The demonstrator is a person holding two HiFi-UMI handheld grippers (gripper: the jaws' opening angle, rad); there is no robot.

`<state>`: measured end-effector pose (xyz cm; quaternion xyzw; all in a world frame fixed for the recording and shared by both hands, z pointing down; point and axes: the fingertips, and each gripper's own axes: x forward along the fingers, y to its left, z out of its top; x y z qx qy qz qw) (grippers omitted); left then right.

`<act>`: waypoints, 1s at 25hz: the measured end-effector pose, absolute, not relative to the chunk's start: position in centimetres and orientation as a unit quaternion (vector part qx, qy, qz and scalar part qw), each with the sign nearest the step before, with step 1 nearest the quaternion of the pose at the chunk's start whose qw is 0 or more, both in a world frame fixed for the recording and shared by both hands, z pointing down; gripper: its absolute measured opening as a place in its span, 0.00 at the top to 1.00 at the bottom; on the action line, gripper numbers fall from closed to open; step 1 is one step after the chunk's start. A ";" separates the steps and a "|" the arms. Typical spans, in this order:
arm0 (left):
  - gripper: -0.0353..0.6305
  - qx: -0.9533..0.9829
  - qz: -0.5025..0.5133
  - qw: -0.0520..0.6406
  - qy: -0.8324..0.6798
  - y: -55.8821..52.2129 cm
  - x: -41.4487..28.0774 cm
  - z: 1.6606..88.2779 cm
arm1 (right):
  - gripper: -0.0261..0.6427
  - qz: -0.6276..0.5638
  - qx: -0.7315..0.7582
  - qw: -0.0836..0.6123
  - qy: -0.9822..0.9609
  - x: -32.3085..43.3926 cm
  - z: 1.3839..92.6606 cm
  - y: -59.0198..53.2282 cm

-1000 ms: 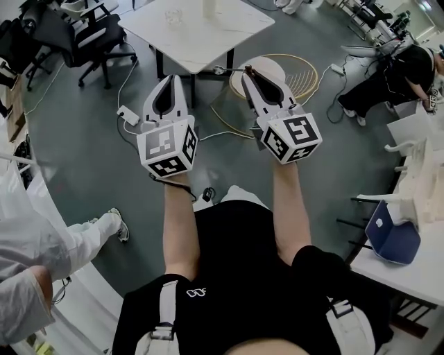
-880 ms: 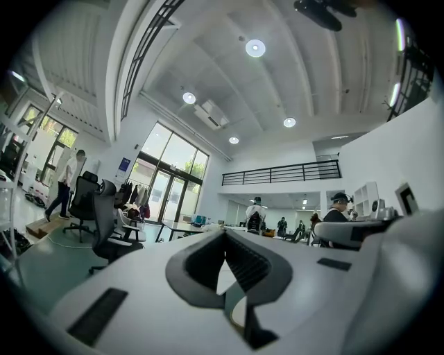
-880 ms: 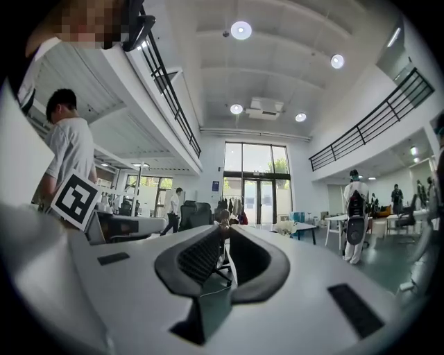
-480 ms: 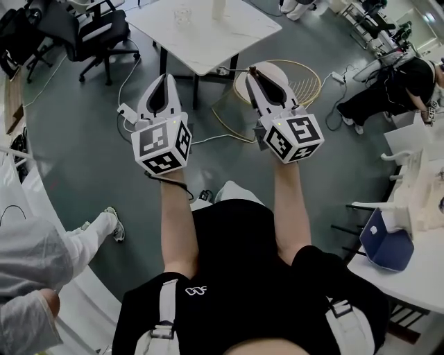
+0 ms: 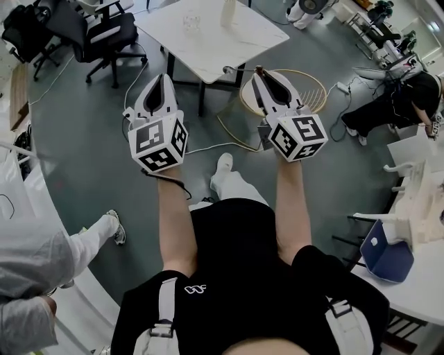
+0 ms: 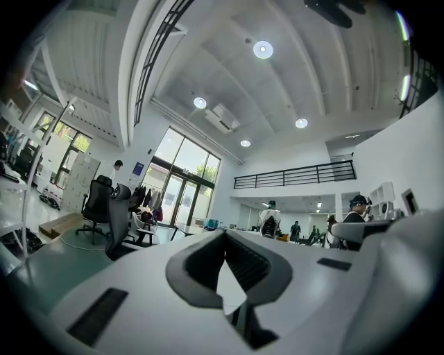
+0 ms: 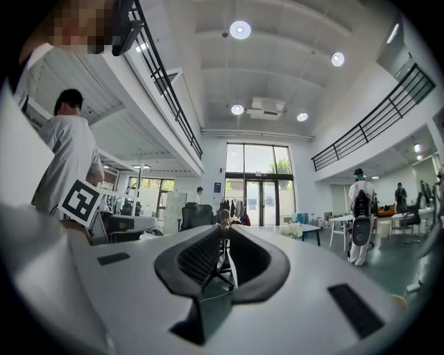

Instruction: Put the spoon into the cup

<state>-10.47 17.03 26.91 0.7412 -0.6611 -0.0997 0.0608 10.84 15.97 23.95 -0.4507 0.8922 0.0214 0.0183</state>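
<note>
the left gripper (image 5: 161,78) is held over the grey floor (image 5: 83,139), near side of the table. its jaws are pressed together at the tips with nothing between them. the right gripper (image 5: 260,72), level with it on the right, has its jaws pinched on the brown end of a slim spoon (image 7: 223,218), which shows just at the jaw tips. the clear glass cup (image 5: 192,22) stands on the white square table (image 5: 243,38) at the far side, well apart from both grippers. a tall white container (image 5: 227,10) stands to its right.
</note>
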 end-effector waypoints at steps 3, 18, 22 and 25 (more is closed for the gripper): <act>0.92 0.744 -0.096 0.054 -0.659 16.1 -10.4 26.6 | 0.89 0.014 -0.447 0.028 0.894 10.6 23.8 14.7; 0.92 0.747 -0.021 0.081 -0.659 6.4 -10.5 31.2 | 0.89 -0.070 -0.419 0.038 0.905 7.5 29.4 2.0; 0.92 0.744 -0.001 0.099 -0.660 2.6 -9.9 33.8 | 0.89 -0.104 -0.414 0.034 0.904 7.7 32.3 -2.5; 0.92 0.745 0.015 0.107 -0.658 -1.4 -9.2 35.6 | 0.89 -0.128 -0.415 0.037 0.900 8.2 34.3 -7.1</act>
